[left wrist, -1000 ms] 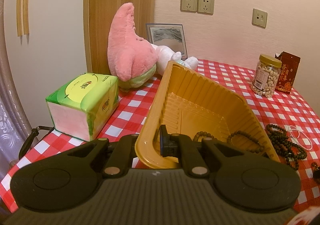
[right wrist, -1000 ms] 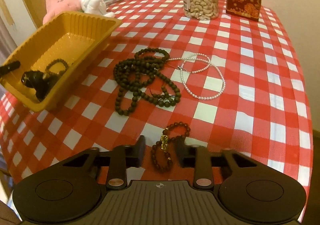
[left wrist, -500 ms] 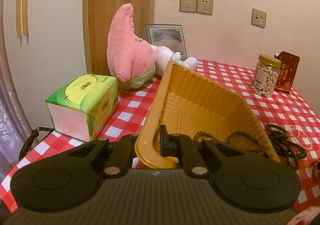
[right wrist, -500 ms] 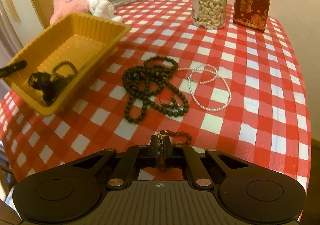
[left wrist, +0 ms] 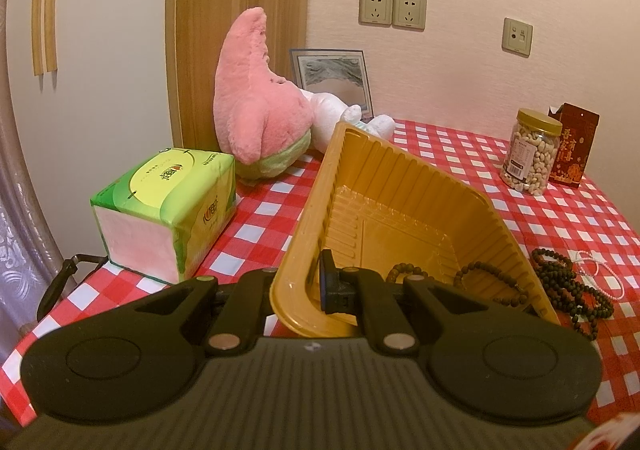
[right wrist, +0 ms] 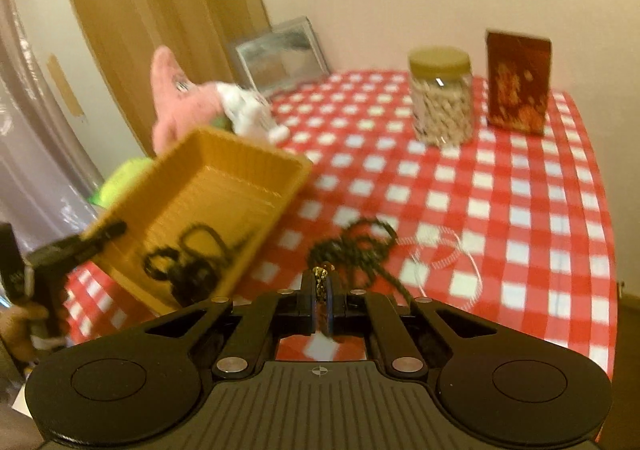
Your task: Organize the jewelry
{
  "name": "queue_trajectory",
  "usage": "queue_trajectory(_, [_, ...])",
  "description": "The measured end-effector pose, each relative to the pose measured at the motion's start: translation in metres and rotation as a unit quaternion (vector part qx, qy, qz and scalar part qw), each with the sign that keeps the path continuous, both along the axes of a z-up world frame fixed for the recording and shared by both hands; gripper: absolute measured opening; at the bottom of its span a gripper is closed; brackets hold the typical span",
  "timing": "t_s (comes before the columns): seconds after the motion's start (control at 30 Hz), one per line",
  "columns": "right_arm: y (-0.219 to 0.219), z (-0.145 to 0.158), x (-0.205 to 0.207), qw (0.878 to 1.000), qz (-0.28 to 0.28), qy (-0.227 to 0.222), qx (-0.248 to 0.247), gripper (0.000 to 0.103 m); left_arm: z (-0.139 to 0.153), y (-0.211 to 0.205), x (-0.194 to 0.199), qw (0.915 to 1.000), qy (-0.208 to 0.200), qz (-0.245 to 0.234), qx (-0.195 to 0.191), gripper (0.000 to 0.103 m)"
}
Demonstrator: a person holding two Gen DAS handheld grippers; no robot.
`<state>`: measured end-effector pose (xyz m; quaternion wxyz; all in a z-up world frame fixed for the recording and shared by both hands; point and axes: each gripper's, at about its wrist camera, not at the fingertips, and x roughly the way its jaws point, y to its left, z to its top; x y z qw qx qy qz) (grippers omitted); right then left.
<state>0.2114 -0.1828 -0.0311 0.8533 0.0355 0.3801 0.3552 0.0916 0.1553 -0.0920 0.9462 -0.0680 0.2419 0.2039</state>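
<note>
The right gripper [right wrist: 320, 292], now pinched on the bracelet [right wrist: 319, 277], is lifting off the cloth [right wrist: 520, 210] toward the tray [right wrist: 248, 166] at ten o'clock. The left gripper [left wrist: 308, 286] is still clamping the tray's rim, tilting it; a drop-in looks next.

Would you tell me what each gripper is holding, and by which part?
The left gripper clamps the yellow tray by its near rim; the right gripper pinches the beaded bracelet near its gold charm.
</note>
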Motion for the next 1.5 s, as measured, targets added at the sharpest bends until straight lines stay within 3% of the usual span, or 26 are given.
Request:
queue_trajectory(0.37, [0.064, 0.011, 0.006, 0.997, 0.067, 0.010, 0.042, 0.005, 0.001, 0.000, 0.001, 1.0000, 0.000, -0.003, 0.003, 0.007])
queue_trajectory(0.73, [0.146, -0.014, 0.016, 0.993, 0.110, 0.030, 0.033, 0.005, 0.001, 0.002, 0.002, 1.0000, 0.001, -0.002, -0.001, 0.007])
queue_trajectory(0.93, [0.165, -0.023, 0.018, 0.993, 0.113, 0.027, 0.026, 0.005, 0.000, 0.004, 0.002, 1.0000, 0.003, -0.002, -0.003, 0.008])
queue_trajectory(1.03, [0.163, -0.021, 0.018, 0.993, 0.113, 0.023, 0.028, 0.008, 0.000, 0.004, 0.002, 1.0000, 0.003, -0.002, -0.002, 0.008])
queue_trajectory(1.2, [0.151, -0.017, 0.016, 0.995, 0.095, 0.017, 0.029, 0.022, 0.000, 0.004, 0.002, 1.0000, 0.004, -0.002, -0.001, 0.008])
queue_trajectory(1.5, [0.084, -0.032, 0.008, 0.999, 0.027, 0.036, 0.000, 0.036, 0.000, 0.005, 0.002, 1.0000, 0.005, 0.000, -0.004, 0.008])
